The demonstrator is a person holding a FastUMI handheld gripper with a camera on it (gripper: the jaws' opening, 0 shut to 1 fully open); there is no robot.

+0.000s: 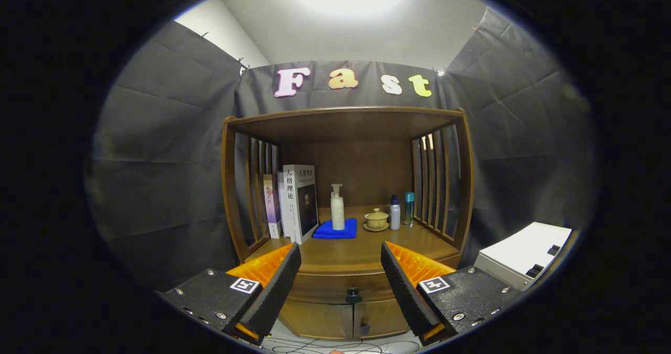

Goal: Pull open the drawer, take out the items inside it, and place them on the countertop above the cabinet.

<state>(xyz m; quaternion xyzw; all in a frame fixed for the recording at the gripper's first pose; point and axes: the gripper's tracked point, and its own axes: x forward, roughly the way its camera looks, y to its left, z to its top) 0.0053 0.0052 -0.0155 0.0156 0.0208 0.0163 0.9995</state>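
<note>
The tool (341, 278) hangs with its fingers spread wide, nothing between them, in front of the cabinet (346, 186). Just beyond the fingers lies the desk (341, 254), with the drawer (341, 290) under it and its knob (353, 292) between the fingers. At the back of the desk, from left to right, stand books (296, 202), a pump bottle (337, 207) on a folded cloth (335, 230), a lidded cup (376, 220) and two small bottles (401, 210). A box (524, 259) sits right of the cabinet.
</note>
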